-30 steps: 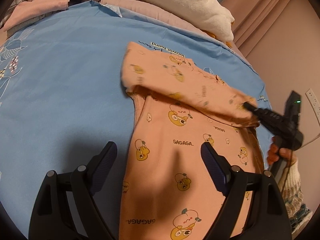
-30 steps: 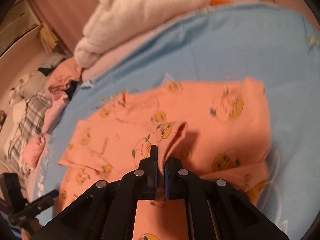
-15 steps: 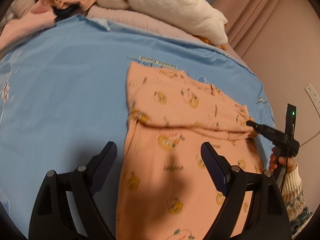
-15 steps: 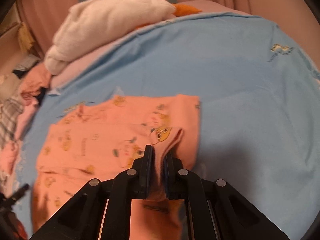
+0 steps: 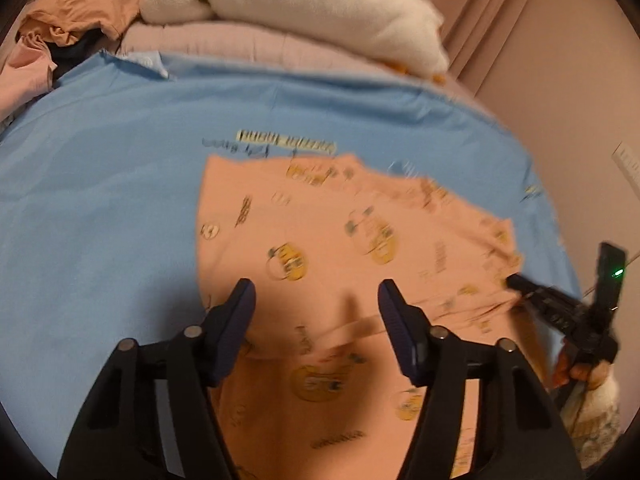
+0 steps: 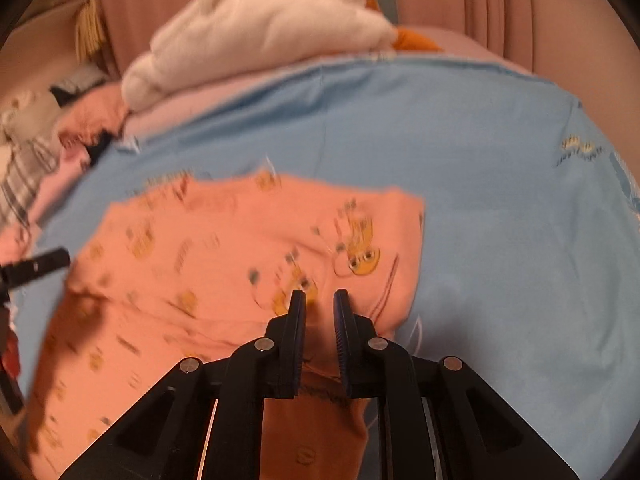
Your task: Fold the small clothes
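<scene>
Peach printed garment (image 5: 340, 248) lying flat on the blue sheet (image 5: 100, 200) of a bed. Nearest, the left tool (image 5: 316, 300) hovers over the garment's near part, its jaws spread and just closing, nothing pinched between them. At the garment's right edge, the right tool (image 6: 320, 300) has just parted its jaws slightly; fabric lies between them, no longer pinched. Beyond the garment, a white fluffy blanket (image 5: 300, 4) rests on pink bedding (image 5: 240, 44); loose clothes (image 5: 60, 28) lie far left.
</scene>
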`<state>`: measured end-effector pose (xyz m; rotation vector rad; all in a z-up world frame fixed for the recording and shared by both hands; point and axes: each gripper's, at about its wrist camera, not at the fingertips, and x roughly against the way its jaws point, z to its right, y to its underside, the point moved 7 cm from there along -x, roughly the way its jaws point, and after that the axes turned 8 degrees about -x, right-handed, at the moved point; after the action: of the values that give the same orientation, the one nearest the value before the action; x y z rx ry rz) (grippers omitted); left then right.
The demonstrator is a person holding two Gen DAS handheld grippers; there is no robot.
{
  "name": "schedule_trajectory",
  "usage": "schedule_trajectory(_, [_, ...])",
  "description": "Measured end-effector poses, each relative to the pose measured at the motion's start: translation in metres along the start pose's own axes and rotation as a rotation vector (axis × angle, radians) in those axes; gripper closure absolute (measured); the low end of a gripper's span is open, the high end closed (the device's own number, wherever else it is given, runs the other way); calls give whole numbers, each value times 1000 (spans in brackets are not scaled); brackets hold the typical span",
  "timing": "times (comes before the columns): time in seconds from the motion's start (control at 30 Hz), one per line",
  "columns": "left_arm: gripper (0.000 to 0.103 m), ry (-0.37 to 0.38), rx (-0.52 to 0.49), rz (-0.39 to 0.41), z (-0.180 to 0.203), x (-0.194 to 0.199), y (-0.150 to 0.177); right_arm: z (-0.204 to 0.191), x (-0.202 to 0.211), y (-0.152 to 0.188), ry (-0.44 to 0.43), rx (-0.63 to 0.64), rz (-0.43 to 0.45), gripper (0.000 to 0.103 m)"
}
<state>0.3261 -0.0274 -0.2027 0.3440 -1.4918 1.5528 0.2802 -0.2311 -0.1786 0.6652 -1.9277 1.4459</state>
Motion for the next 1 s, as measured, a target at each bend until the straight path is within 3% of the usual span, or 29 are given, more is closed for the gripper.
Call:
schedule_trajectory(0.1, [51, -34, -22, -49, -9, -18, 12, 3, 0, 3, -8, -6, 9, 90])
schedule_trajectory(0.37, [47, -35, -19, -32, -9, 18, 27, -1, 28, 9, -26, -40, 27, 90])
schedule_trajectory(0.57, [33, -3, 29, -50, -9, 59, 73, 8, 72, 57, -80, -74, -23, 62])
schedule_trajectory(0.83, [30, 146, 131, -98, 2, 94, 139, 36, 103, 116, -146, -229, -140, 61])
schedule_trajectory(1.0, [30, 312, 232, -105, 13, 110, 166, 30, 114, 146, -295, -310, -205, 61])
